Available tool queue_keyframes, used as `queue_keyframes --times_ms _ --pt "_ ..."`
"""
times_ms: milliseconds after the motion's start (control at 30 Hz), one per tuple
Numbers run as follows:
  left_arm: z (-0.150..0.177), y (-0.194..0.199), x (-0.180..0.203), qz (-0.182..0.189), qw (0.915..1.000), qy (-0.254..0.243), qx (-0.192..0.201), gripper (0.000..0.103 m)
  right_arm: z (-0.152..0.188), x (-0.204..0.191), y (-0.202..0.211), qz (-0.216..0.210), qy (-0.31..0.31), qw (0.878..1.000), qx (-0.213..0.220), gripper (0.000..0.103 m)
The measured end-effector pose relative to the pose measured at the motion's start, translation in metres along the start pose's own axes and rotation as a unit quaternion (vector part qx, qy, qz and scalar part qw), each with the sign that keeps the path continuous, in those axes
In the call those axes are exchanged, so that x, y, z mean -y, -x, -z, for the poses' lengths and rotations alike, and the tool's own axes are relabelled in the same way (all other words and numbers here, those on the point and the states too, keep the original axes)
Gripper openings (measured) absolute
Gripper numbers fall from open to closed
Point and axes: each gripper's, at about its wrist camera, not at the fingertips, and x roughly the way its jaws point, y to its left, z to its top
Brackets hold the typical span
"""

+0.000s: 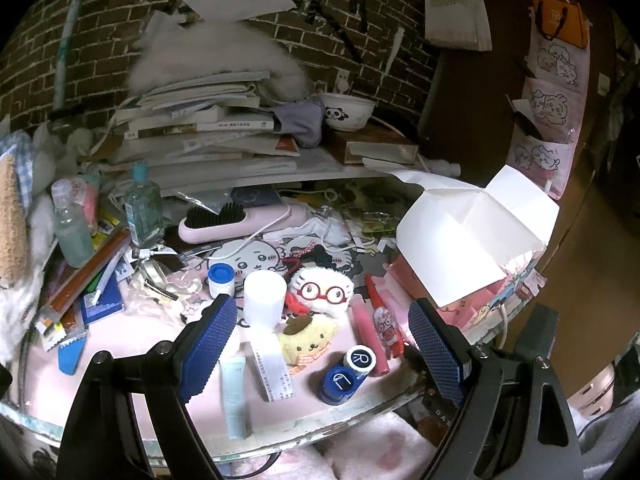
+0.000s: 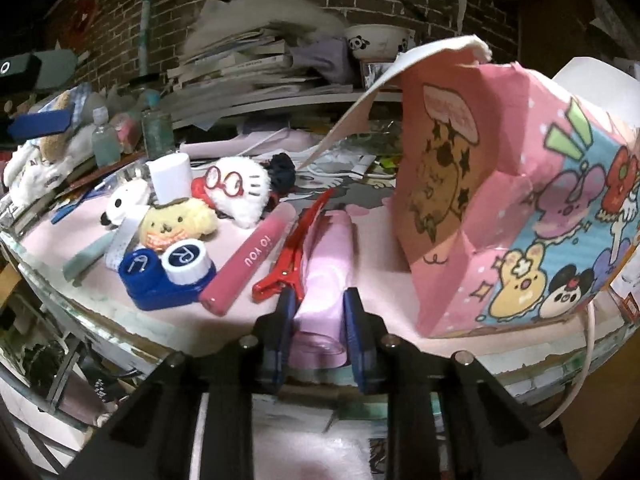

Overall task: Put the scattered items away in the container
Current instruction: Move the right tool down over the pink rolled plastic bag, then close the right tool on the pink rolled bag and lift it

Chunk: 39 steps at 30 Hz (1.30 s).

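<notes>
Cluttered desk faced you: your right gripper clamped the pink tube for boxing; your left gripper stood wide, empty.

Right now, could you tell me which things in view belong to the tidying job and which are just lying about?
For the job:
- pink cartoon box
- pale pink tube, clamped in the right tool
- red hair clip
- pink stick
- blue lens case
- yellow plush dog

Just lying about:
- stacked books
- panda bowl
- hairbrush
</notes>
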Motion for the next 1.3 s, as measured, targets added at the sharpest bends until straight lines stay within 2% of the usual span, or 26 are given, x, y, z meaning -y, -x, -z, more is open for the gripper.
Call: queue_keyframes --times_ms 100,133,167,567,600,667,700,733,900,967,1000,1033,1300 --pt "0.0 0.0 0.0 0.0 1.0 0.001 0.001 0.086 0.001 0.002 0.008 0.019 0.005 1.0 0.015 0.018" --pt "0.0 0.0 0.0 0.001 1.0 0.002 0.001 0.086 0.0 0.003 0.009 0.024 0.008 1.0 0.018 0.009" --pt "0.0 0.0 0.001 0.001 1.0 0.002 0.0 0.086 0.0 0.004 0.01 0.028 0.01 0.999 0.022 0.008" --pt "-0.002 -0.002 0.005 0.0 1.0 -0.004 -0.002 0.086 -0.003 0.008 0.005 0.011 0.001 1.0 0.008 0.009" --pt "-0.002 -0.002 0.006 -0.002 1.0 -0.005 -0.002 0.086 -0.005 0.005 0.005 0.008 0.005 1.0 0.007 0.017" --pt "-0.003 -0.001 0.005 -0.004 1.0 -0.005 -0.001 0.086 -0.005 0.005 0.007 0.004 0.0 1.0 0.01 0.049" --pt "-0.003 -0.001 0.004 -0.004 1.0 -0.004 0.0 0.086 -0.005 0.007 0.011 0.0 -0.008 1.0 0.02 0.07" --pt "-0.004 -0.001 0.002 -0.004 1.0 -0.001 0.0 0.086 -0.006 0.009 0.016 -0.006 -0.016 0.999 0.033 0.073" --pt "-0.004 -0.003 -0.002 0.001 1.0 0.007 -0.001 0.086 -0.013 0.013 0.02 -0.01 -0.036 0.999 0.034 0.07" --pt "-0.003 -0.002 -0.001 0.001 1.0 0.003 -0.002 0.086 -0.012 0.01 0.016 0.006 -0.024 0.999 0.03 0.052" --pt "-0.003 -0.003 -0.001 -0.001 1.0 0.002 -0.002 0.086 -0.01 0.01 0.013 0.007 -0.021 1.0 0.022 0.04" --pt "-0.003 -0.003 -0.001 -0.002 1.0 0.002 -0.002 0.086 -0.008 0.011 0.01 0.004 -0.024 1.0 0.012 0.033" --pt "-0.002 -0.006 -0.001 0.003 0.9999 0.007 -0.007 0.086 -0.001 0.023 -0.003 -0.003 -0.047 0.999 -0.015 0.032"
